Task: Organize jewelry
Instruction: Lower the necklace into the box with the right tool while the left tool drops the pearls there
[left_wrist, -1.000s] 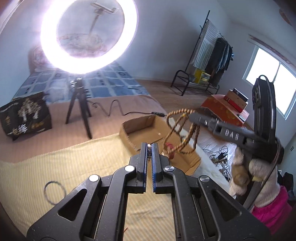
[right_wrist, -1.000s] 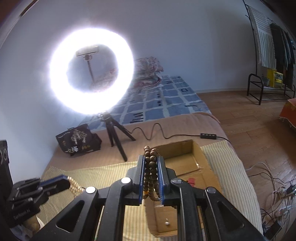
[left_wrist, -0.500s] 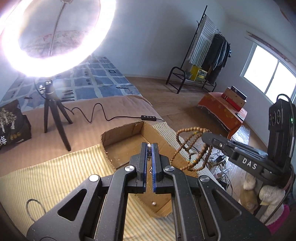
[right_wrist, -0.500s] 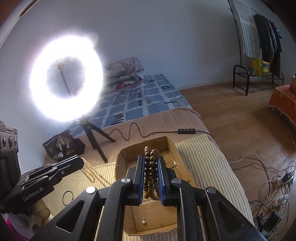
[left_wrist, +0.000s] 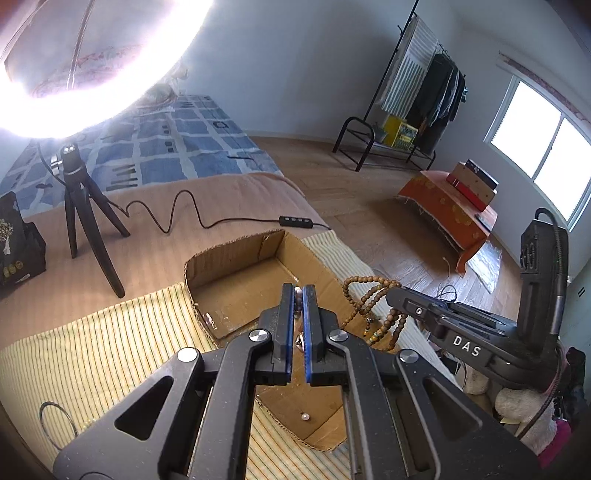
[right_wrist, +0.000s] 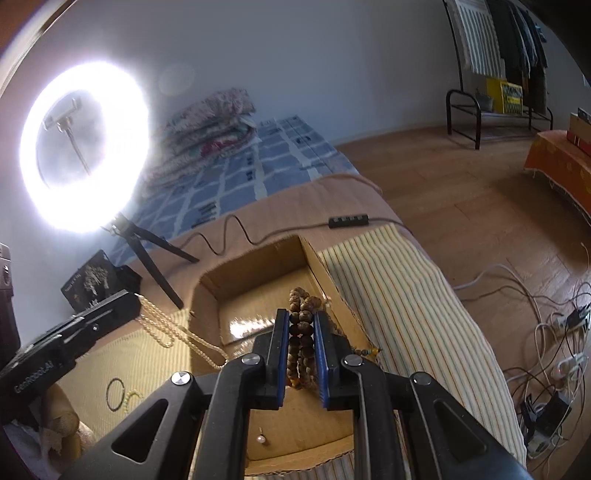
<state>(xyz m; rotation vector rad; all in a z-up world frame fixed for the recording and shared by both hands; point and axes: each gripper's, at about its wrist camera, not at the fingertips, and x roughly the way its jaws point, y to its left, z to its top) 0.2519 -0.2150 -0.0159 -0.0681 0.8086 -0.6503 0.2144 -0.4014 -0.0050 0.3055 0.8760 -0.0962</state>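
Observation:
My right gripper (right_wrist: 301, 321) is shut on a brown wooden bead strand (right_wrist: 300, 328), held over the open cardboard box (right_wrist: 258, 266). In the left wrist view the right gripper (left_wrist: 391, 293) shows with the bead strand (left_wrist: 369, 299) hanging in loops at the box's (left_wrist: 236, 258) right wall. My left gripper (left_wrist: 298, 295) is shut on a pearl necklace; only a small piece shows between its pads. In the right wrist view the left gripper (right_wrist: 135, 297) holds the pearl necklace (right_wrist: 166, 328), which hangs toward the box's left side. A pearl earring (right_wrist: 261, 439) lies on the box floor.
The box sits on a yellow striped cloth (right_wrist: 388, 295) over a bed. A dark ring (right_wrist: 116, 393) lies on the cloth to the left. A ring light on a tripod (left_wrist: 85, 206), its cable (left_wrist: 184, 214) and a black bag (right_wrist: 92, 280) stand behind the box.
Both grippers have moved on toward the box with their strands. They now hang lower over it, and the ring light has slid toward the upper left.

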